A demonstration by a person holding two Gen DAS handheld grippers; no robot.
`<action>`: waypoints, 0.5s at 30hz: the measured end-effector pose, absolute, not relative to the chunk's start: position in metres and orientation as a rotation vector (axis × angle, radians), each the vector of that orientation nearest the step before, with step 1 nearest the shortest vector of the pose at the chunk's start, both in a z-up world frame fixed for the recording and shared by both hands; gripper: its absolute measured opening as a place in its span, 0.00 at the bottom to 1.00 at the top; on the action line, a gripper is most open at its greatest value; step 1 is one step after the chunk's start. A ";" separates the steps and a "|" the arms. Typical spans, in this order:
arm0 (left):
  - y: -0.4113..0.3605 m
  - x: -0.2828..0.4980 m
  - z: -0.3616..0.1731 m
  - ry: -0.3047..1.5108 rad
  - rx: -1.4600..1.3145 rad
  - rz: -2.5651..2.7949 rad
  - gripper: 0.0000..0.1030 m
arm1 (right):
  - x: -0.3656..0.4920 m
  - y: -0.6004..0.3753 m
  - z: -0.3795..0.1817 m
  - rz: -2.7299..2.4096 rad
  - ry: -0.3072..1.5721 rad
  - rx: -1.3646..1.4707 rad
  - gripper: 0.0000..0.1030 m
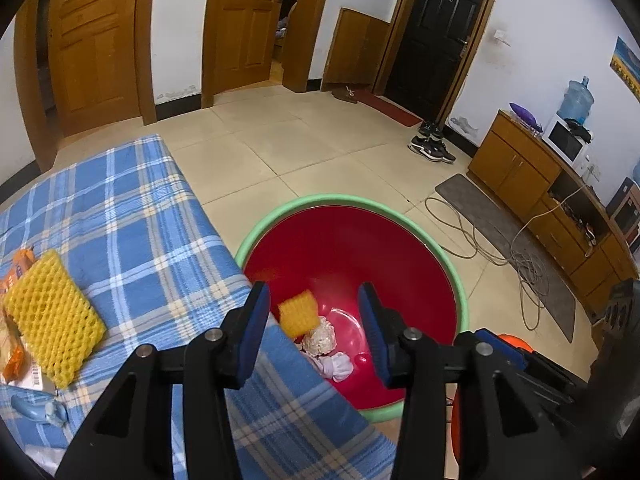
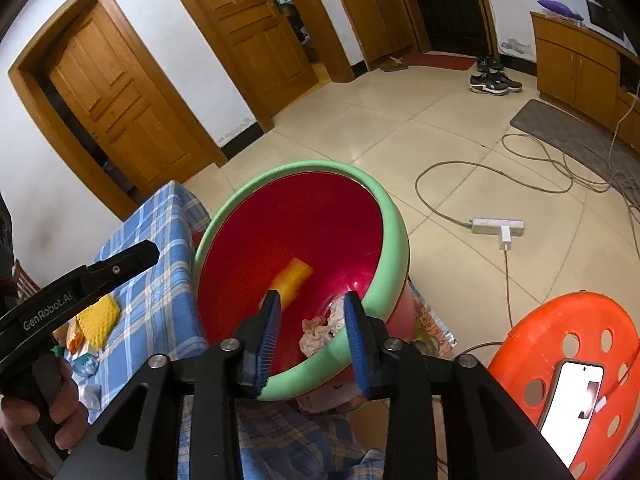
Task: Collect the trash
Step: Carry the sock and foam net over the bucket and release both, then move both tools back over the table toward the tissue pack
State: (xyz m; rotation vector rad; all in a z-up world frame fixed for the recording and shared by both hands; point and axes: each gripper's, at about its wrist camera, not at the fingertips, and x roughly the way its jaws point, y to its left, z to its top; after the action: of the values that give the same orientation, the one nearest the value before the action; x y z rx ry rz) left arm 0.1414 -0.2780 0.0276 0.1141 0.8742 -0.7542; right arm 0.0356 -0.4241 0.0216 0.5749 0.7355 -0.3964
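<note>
A red basin with a green rim stands beside the table with the blue plaid cloth. Inside lie a yellow foam net, crumpled tissue and a white wad. My left gripper is open and empty above the basin's near side. My right gripper is open; its jaws straddle the basin's near rim without touching it. Another yellow foam net lies on the cloth with orange wrappers and a blue wrapper.
An orange perforated stool with a phone on it stands right of the basin. Cables and a power strip lie on the tiled floor. A grey mat, wooden cabinets, shoes and doors are farther off.
</note>
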 end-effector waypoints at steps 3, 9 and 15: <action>-0.268 0.139 0.030 0.874 0.098 -0.733 0.46 | 0.034 -0.420 0.025 -0.386 0.728 0.574 0.43; -0.244 0.134 0.036 0.865 0.070 -0.694 0.54 | 0.031 -0.408 0.033 -0.359 0.721 0.567 0.48; -0.218 0.126 0.040 0.852 0.072 -0.642 0.62 | 0.027 -0.388 0.041 -0.335 0.718 0.542 0.56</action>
State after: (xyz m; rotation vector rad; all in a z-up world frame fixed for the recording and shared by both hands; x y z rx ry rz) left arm 0.1262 -0.2179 0.0400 0.0717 0.8523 -0.6422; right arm 0.0273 -0.3884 0.0406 0.5417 0.7177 -0.3351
